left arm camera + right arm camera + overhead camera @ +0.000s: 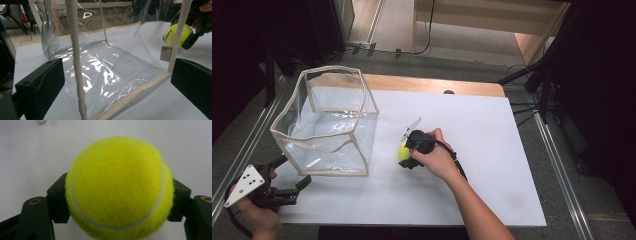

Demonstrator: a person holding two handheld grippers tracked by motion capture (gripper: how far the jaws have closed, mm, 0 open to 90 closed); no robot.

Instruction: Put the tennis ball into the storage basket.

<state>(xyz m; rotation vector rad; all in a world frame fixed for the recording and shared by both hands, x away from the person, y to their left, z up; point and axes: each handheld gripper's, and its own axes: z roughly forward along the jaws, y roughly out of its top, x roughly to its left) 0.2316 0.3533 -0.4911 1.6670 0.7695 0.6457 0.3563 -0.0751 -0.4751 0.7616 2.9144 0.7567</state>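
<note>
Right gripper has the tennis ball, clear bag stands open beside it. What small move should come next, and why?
Probably lift the right gripper and carry the tennis ball left, over the rim of the clear bag. The jaws already clamp the ball on both sides, the bag's mouth is open, and the left gripper, open, sits at its near corner.

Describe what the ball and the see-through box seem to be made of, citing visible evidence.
Ball: fuzzy yellow felt with a white seam, probably a tennis ball. Box: thin clear plastic film, glossy and wrinkled with glare, edged in what looks like beige fabric binding.
</note>
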